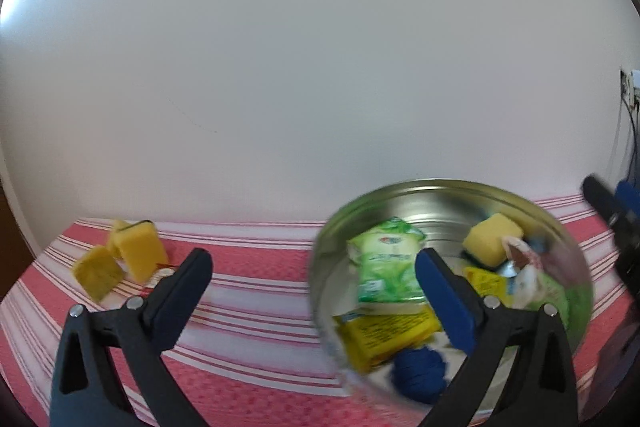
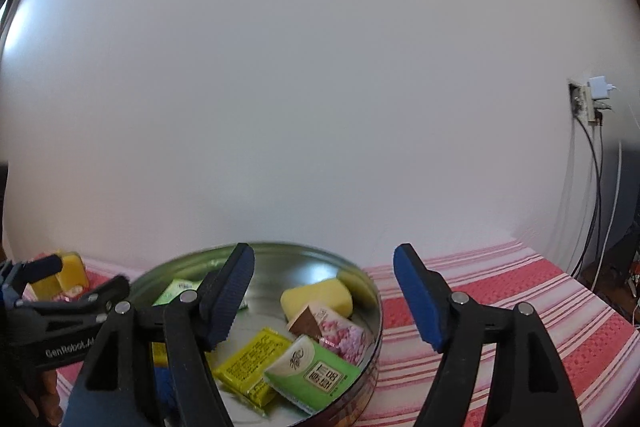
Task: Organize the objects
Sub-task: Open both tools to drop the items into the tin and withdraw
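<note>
The tin (image 2: 370, 311) holds sponge (image 2: 318, 297), packets and blue yarn (image 1: 420, 373); it sits under the right tongs' (image 2: 324, 301) left finger and behind the left tongs' (image 1: 314, 273) right finger. Both tongs gape, gripping nothing. Two sponges (image 1: 120, 259) lie beyond the left tongs' left finger on the striped cloth (image 1: 260, 267).

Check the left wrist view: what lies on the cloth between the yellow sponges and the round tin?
Only the striped cloth and the left gripper's own finger lie between the sponges and the tin.
</note>
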